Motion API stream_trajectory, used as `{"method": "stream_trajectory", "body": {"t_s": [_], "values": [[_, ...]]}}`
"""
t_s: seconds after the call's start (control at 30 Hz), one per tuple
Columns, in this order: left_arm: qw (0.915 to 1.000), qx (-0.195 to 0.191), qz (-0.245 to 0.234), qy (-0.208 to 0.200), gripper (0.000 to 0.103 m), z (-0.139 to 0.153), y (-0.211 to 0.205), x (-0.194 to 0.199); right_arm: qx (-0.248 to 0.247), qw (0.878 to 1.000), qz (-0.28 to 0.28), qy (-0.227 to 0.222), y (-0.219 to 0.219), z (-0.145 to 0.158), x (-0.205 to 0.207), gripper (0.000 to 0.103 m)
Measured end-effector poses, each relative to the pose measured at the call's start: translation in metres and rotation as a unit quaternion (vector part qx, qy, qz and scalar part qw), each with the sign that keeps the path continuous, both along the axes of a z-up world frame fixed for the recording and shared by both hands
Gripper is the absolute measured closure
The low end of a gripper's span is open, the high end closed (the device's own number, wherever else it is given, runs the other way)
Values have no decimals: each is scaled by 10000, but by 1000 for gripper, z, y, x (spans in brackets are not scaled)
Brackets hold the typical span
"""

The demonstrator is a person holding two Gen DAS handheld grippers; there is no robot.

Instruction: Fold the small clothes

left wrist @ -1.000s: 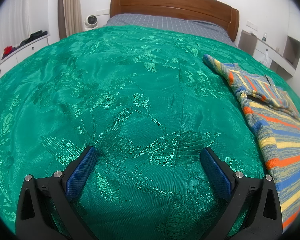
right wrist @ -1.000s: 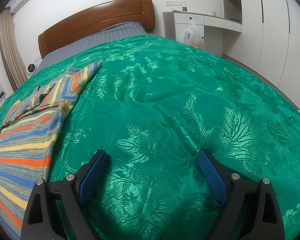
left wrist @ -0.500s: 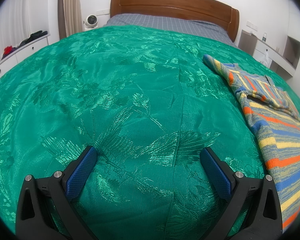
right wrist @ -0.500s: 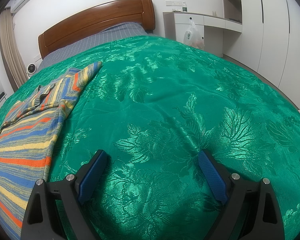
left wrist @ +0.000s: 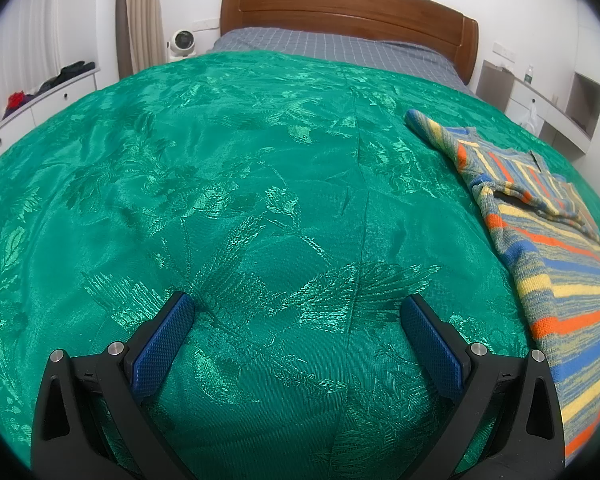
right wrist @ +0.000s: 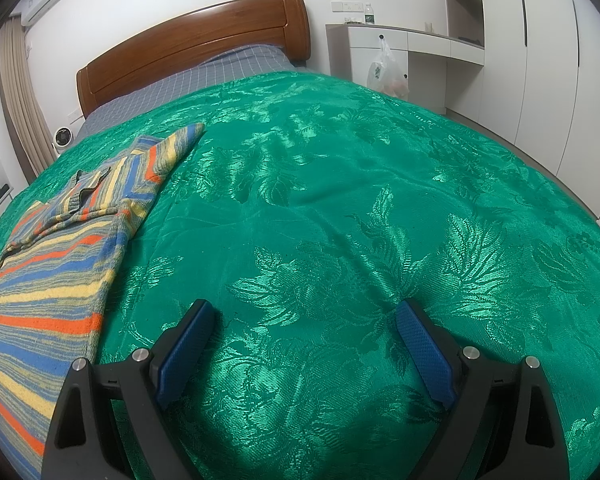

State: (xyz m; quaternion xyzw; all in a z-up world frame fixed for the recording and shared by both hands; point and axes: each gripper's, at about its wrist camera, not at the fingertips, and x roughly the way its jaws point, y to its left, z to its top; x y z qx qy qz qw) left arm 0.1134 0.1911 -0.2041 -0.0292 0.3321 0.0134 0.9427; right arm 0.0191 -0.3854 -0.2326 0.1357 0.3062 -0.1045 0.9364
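Green bedspread (left wrist: 260,184), wooden headboard (left wrist: 348,12), small fan (left wrist: 181,42), plastic bag (right wrist: 386,70)

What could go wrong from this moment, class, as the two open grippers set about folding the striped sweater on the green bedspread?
1. The striped sweater lies flat against the green bedspread, so a closing right gripper might pinch the spread too.
2. One sleeve is already folded across the chest; lifting an edge could pull it loose.
3. The left gripper hangs over bare spread beside the sweater, so uneven grabs might skew the fold.
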Motion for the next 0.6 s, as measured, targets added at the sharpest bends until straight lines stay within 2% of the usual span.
{"method": "stream_trajectory", "body": {"t_s": [0.17, 0.27, 0.33, 0.4, 0.43, 0.5, 0.57, 0.6], "values": [[10000, -13, -14, 39, 0, 1, 1, 1, -26, 10000, 1, 61, 1, 0, 3, 11], [9992, -71, -81, 383, 1, 9, 2, 5, 2, 9993, 119, 367, 2, 7, 12, 8], [9976, -263, -184, 619, 2, 22, 6, -2, 168, 9971, 301, 675, -1, 17, 16, 7], [9945, -654, -475, 667, 2, 39, 7, -28, 407, 9959, 433, 678, -5, 35, 1, 7], [9928, -765, -598, 705, 2, 46, 5, -43, 431, 9959, 526, 603, -4, 45, -11, 7], [9869, -919, -929, 948, 2, 50, -8, -76, 466, 9921, 916, 725, 6, 60, -36, 7], [9785, -865, -1277, 1371, 3, 40, -31, -103, 618, 9819, 1460, 1038, 25, 62, -63, 7], [9736, -756, -1468, 1578, 6, 32, -47, -117, 681, 9751, 1732, 1208, 36, 59, -77, 7]]}}
